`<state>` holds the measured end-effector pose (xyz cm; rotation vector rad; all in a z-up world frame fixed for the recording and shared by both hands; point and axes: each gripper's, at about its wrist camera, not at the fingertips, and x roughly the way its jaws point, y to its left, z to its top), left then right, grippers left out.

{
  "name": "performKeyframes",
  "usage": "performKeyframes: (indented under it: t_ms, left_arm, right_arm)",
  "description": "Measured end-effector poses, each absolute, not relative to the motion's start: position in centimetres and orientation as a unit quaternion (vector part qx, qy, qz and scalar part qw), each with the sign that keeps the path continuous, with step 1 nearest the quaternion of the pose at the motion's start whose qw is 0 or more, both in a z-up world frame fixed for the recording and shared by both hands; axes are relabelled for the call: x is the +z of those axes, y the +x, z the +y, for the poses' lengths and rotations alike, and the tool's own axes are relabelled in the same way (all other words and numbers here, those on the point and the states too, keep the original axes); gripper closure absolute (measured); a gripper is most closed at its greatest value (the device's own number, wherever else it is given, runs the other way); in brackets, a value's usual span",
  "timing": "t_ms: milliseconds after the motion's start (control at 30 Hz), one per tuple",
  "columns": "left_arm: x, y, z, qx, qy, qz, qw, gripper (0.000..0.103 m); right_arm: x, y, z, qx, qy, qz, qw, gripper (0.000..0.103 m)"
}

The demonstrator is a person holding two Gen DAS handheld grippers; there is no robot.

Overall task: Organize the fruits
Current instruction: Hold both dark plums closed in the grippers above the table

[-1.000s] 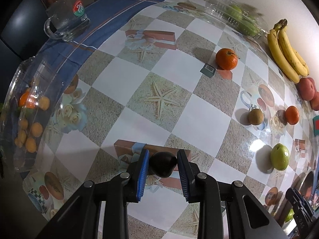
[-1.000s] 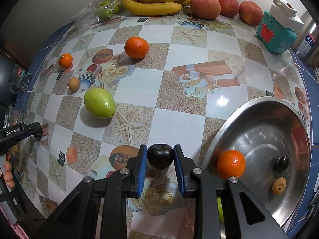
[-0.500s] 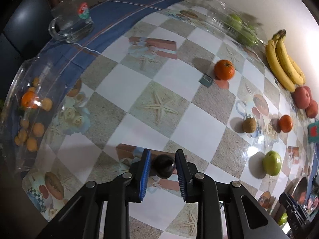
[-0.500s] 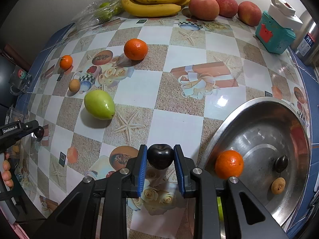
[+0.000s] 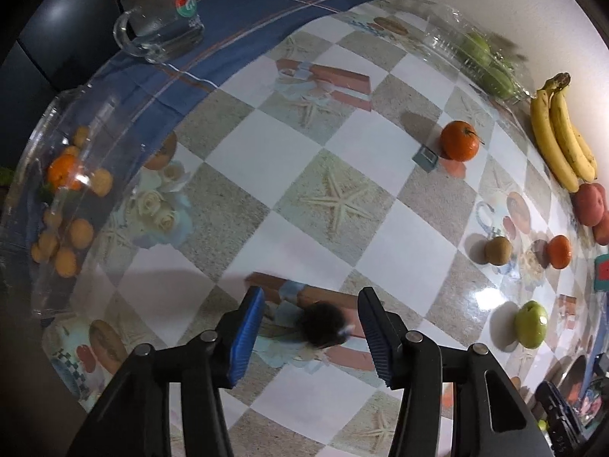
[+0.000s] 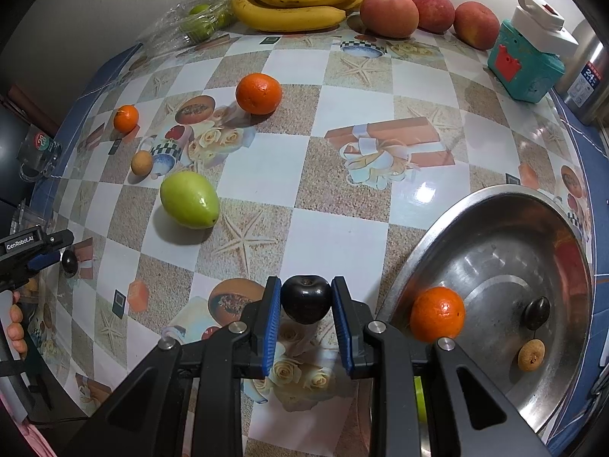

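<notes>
Tablecloth background; right gripper clamps dark plum, stem dimple up; left gripper just opened.

Bananas left of apples, behind pear

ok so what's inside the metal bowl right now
An orange, a dark plum and a small brown fruit lie in the metal bowl; the right gripper hides its near edge.
</notes>
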<state>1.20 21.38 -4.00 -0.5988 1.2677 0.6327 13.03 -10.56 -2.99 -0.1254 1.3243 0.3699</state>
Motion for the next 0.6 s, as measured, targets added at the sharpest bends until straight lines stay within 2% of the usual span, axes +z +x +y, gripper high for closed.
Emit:
performKeyframes:
  t_ms: [267,433,600]
  left_arm:
    - [-4.8,1.7,20.6,0.257,-0.261,0.589,0.720,0.048]
    - [-5.2,2.3,20.0,0.235,-0.257,0.597,0.723,0.063]
    - [-5.5,2.8,19.2,0.222,-0.251,0.603,0.724,0.073]
  right_arm:
    - [-3.0,13.1,-10.6,0.171,-0.058,0.611,0.771,0.076]
    - [-3.0,13.0,-10.6,0.170,-0.058,0.611,0.771,0.076]
    - [-3.0,13.0,-10.6,0.171,-0.058,0.611,0.771,0.076]
